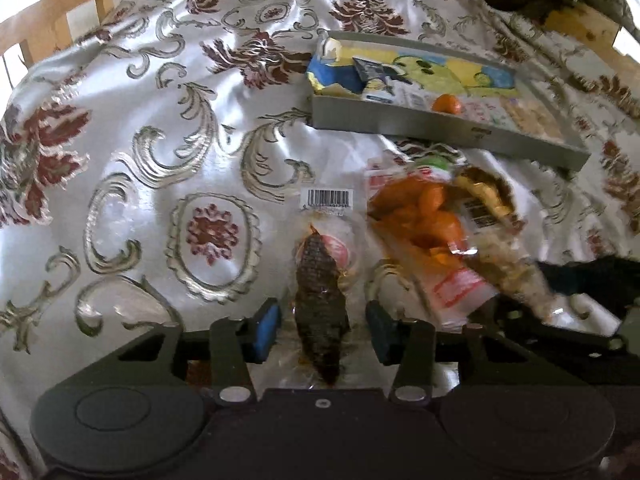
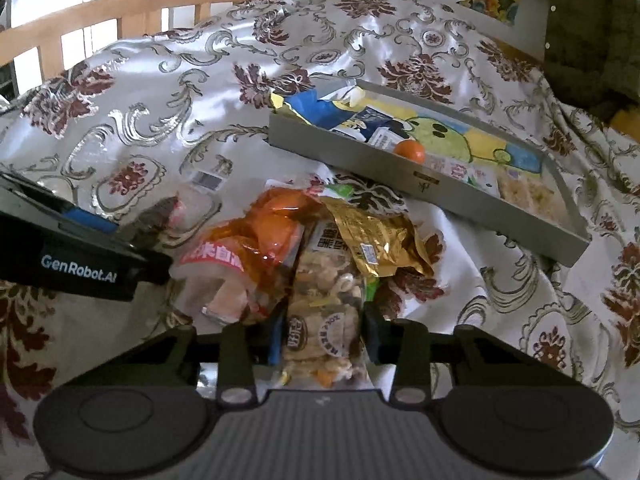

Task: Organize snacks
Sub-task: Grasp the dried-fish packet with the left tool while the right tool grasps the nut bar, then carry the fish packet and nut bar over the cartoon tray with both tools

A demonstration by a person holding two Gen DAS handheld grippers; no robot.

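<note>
A clear plastic packet holding a dark brown dried fish (image 1: 320,320), with a white barcode sticker (image 1: 327,198) at its far end, is seen lying on the shiny white tablecloth patterned with dark red flowers and silver scrolls (image 1: 132,128). The left gripper (image 1: 325,330) is set astride this packet; its blue and black pads stand just clear of the wrapper, so nothing is clamped.

The right gripper (image 2: 320,334) is closed on a clear bag of pale mixed nuts and crackers (image 2: 322,320), which carries round printed labels too blurred to be read. Beside it an orange translucent bag with red lettering on a white band (image 2: 248,252) and a crumpled gold foil packet (image 2: 372,240) are piled. "GenRobot.AI" is printed in white on the left gripper's black side.

Beyond the pile, a grey rectangular tray (image 2: 400,170) is shown holding a small orange fruit (image 2: 410,151)
</note>
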